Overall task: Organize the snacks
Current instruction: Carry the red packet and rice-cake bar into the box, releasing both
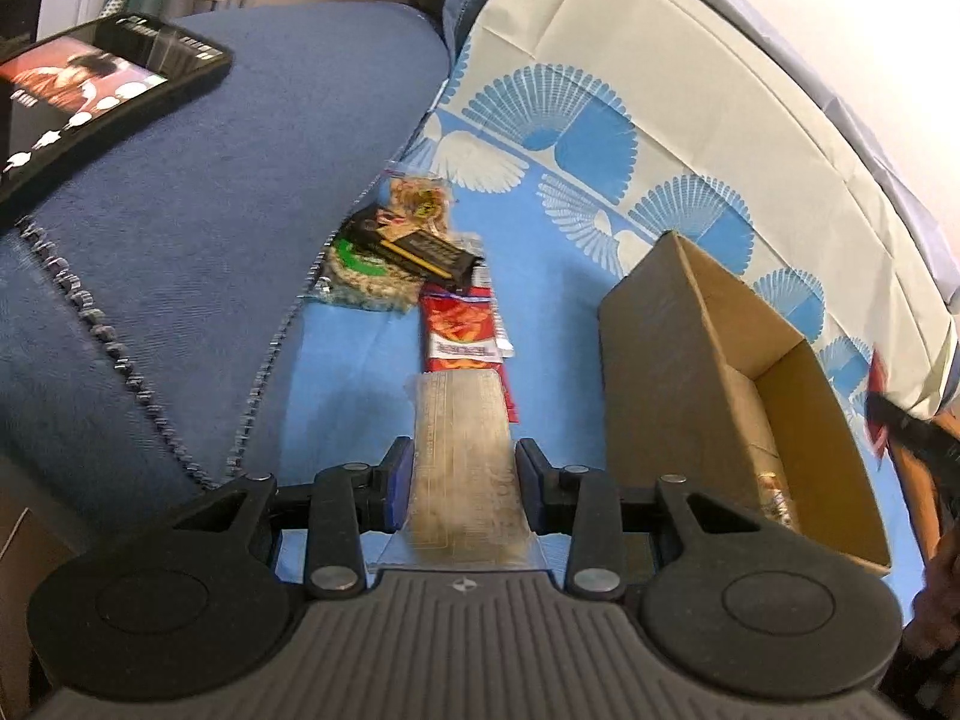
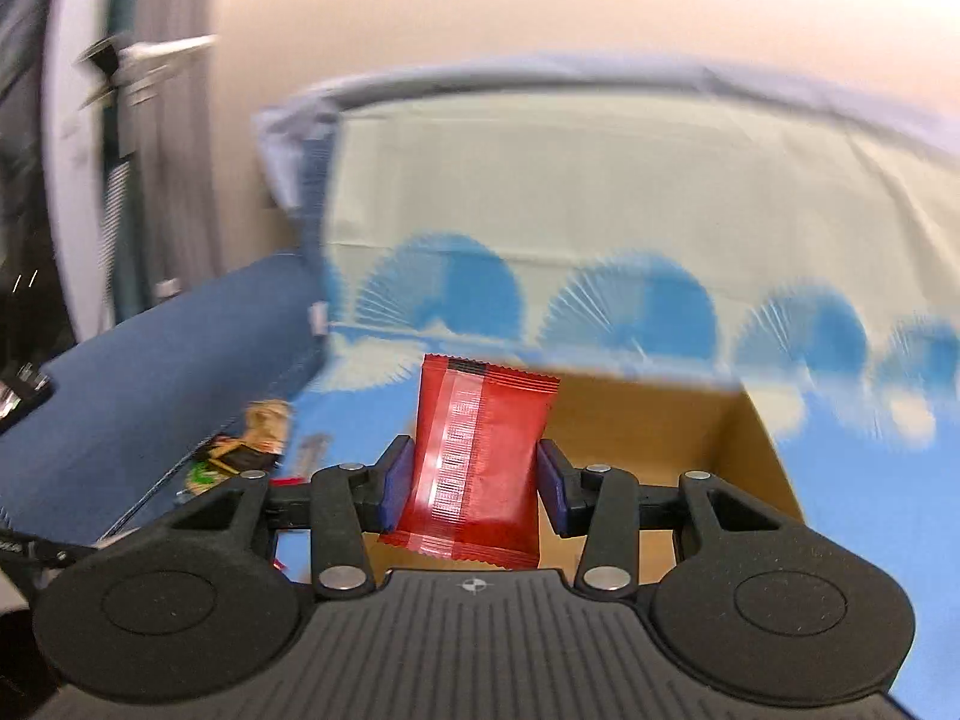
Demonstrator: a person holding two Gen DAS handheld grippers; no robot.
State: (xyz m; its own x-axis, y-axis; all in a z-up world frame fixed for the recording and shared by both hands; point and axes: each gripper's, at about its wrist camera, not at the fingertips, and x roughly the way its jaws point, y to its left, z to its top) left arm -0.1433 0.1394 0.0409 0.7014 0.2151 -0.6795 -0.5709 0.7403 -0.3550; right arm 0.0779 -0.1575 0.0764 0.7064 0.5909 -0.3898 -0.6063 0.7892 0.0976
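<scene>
Right gripper clamps a red snack packet just above the cardboard box on the blue bedsheet, left gripper pinches a clear-wrapped bar beside it; both slick wrappers could slip and miss the box.

Bright even light, motion blur, fisheye warp.

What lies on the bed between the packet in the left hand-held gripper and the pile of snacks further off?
In the left wrist view, a red snack packet lies between the clear packet and the pile.
</scene>
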